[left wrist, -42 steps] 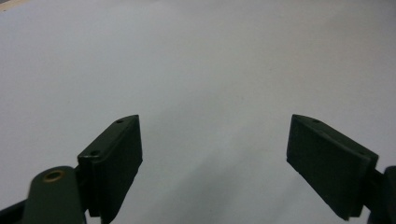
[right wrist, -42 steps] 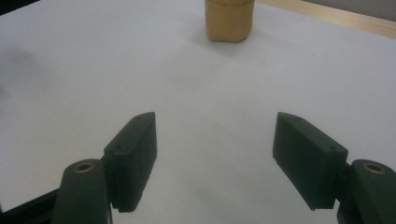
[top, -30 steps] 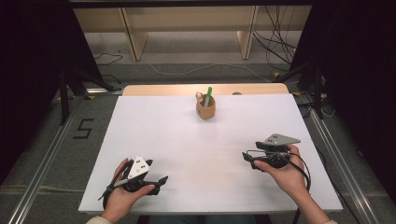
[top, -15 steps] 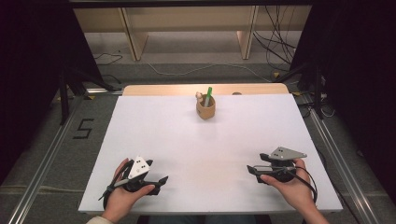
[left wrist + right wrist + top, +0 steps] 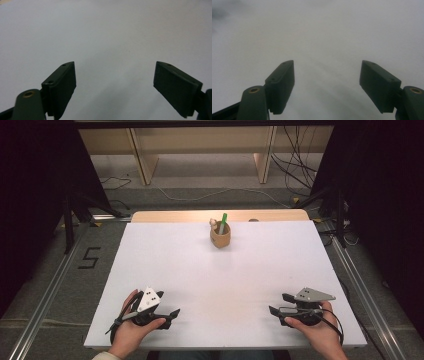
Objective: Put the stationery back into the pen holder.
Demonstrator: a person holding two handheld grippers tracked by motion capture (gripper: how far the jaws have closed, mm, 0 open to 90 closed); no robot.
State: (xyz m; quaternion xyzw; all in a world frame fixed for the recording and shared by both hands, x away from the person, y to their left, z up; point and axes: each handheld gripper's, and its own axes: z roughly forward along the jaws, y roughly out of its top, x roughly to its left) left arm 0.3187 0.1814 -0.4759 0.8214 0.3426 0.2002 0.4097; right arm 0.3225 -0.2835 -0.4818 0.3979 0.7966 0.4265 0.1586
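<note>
A small wooden cup point(image 5: 220, 236) stands near the far edge of the white table point(image 5: 220, 280), holding a green pen point(image 5: 222, 222) and a wooden-knobbed stick. My left gripper point(image 5: 171, 315) rests low at the front left, held by a hand, its jaws spread wide over bare tabletop point(image 5: 112, 45). At the front right my right gripper point(image 5: 278, 304) is held just above the table, jaws also wide apart with nothing between them point(image 5: 327, 82). Both point toward the table's middle, far from the cup.
A wooden strip point(image 5: 220, 215) runs along the table's far edge. Metal rails point(image 5: 45, 300) flank the table on the floor, with cables point(image 5: 300, 170) and wooden furniture legs behind. Dark curtains stand on both sides.
My right gripper has moved back toward the front edge and slightly right, lowering near the table. The left gripper has stayed still.
</note>
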